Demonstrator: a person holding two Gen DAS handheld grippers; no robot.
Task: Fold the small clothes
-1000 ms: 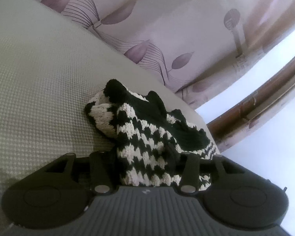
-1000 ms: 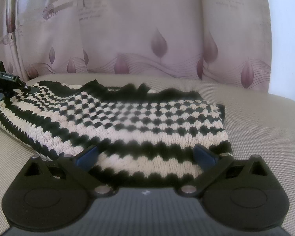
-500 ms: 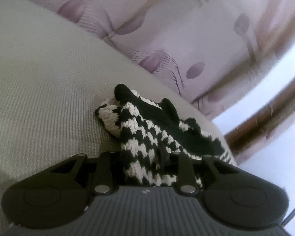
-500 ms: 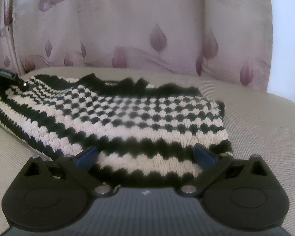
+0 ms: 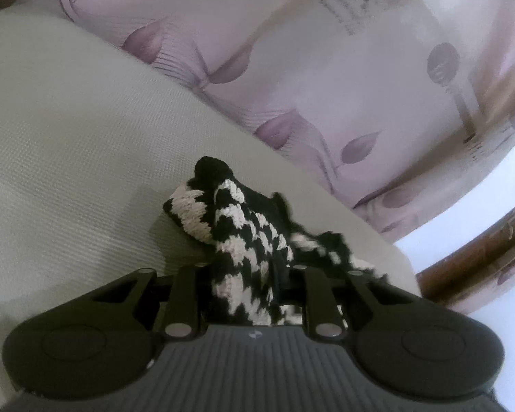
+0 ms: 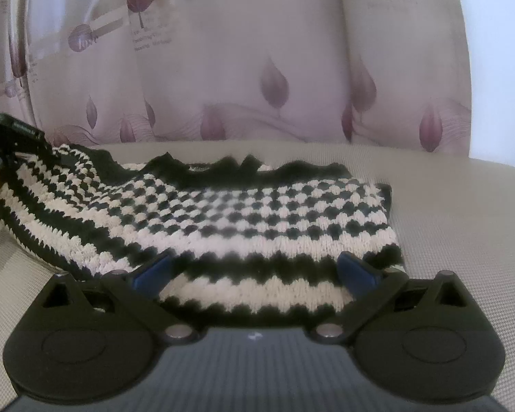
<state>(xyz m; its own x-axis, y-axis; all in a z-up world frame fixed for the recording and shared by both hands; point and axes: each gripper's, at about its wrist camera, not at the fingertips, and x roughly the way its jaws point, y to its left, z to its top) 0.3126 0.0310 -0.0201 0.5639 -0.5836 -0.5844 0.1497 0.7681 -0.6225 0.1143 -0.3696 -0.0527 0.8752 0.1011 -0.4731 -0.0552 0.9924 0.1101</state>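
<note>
The left claw, jaws just closing, grips the knitted top at lower centre; the right claw gapes wide; next, carry that edge across.

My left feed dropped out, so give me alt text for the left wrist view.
The left tool is clamped on a bunched edge of the black-and-white knitted garment, lifting it off the pale woven cushion. A pink leaf-print curtain hangs behind.

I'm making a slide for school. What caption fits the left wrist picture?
The left gripper, jaws just closed, pinches the black-and-white knitted garment above the beige cushion.
</note>
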